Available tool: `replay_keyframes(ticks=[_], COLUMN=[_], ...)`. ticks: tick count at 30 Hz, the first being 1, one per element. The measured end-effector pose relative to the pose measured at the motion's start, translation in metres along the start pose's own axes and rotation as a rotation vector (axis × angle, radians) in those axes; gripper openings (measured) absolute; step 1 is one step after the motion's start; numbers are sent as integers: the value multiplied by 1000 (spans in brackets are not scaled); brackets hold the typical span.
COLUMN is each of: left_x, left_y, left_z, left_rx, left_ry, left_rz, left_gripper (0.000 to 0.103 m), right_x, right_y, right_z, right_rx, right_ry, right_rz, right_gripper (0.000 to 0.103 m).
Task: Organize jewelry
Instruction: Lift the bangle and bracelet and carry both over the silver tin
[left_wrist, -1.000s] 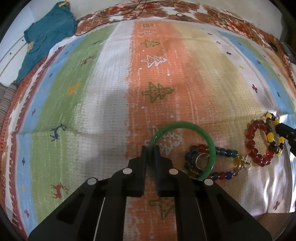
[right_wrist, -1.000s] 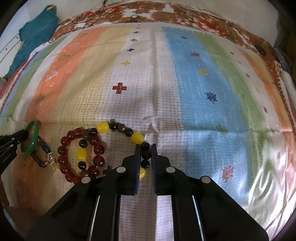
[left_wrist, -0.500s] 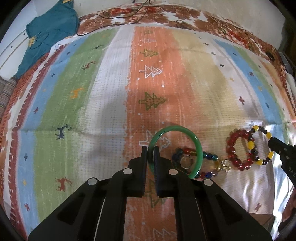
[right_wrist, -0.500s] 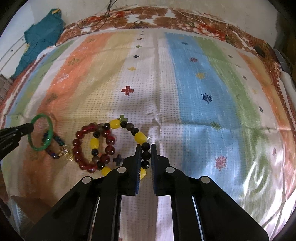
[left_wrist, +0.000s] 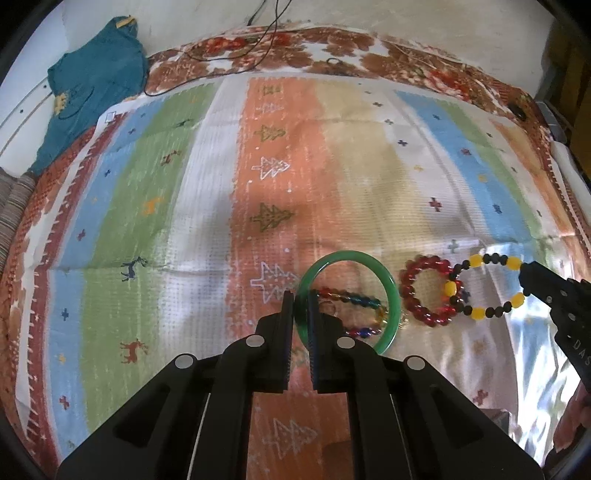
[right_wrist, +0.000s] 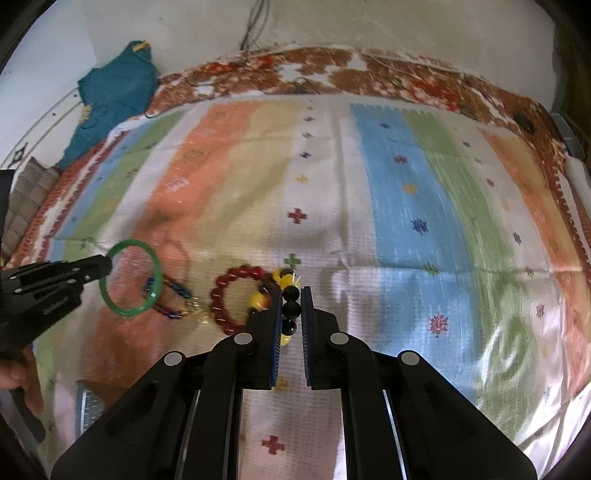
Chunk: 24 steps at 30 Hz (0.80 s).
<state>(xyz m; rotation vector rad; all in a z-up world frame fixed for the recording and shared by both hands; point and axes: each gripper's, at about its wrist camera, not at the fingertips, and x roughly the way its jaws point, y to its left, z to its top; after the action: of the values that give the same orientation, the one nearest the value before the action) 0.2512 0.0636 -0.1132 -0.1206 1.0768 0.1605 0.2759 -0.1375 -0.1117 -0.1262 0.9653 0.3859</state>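
Note:
My left gripper (left_wrist: 300, 301) is shut on a green bangle (left_wrist: 391, 284) and holds it raised above the striped cloth; it also shows in the right wrist view (right_wrist: 157, 269). A multicoloured bead bracelet (left_wrist: 364, 300) with a gold charm lies under the bangle. A red bead bracelet (left_wrist: 408, 291) lies to its right. My right gripper (right_wrist: 289, 295) is shut on a yellow-and-black bead bracelet (left_wrist: 480, 260), which is lifted and overlaps the red one (right_wrist: 221, 295).
A striped, patterned cloth (left_wrist: 221, 184) covers the bed. A teal garment (left_wrist: 92, 85) lies at the far left corner. A black cable (left_wrist: 258, 44) trails over the far edge. The bed's near edge shows at the lower left of the right wrist view (right_wrist: 81, 402).
Both grippers have risen and pulled back, lifting the green bangle and the yellow-and-black bracelet off the cloth. The multicoloured and red bracelets stay lying on the cloth.

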Motion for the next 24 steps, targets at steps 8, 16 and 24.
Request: replay_keyframes(ticks=[8,16,24], left_x=[-30,-52,-72], left_y=[-3,-2,3], left_z=[-4,-10,-22], left_rx=[13,13,-10], left_ry=[-35,-52,-71], left_rz=[-5,-3,-24], left_gripper=[7,7,7], right_x=[-23,-51,-80], right_y=[11,19,26], right_z=[2,-4,-9], right_rx=[-25,-48,-57], right_ry=[-51,-112,-171], right_rz=[18,21,42], right_gripper=[11,11,11])
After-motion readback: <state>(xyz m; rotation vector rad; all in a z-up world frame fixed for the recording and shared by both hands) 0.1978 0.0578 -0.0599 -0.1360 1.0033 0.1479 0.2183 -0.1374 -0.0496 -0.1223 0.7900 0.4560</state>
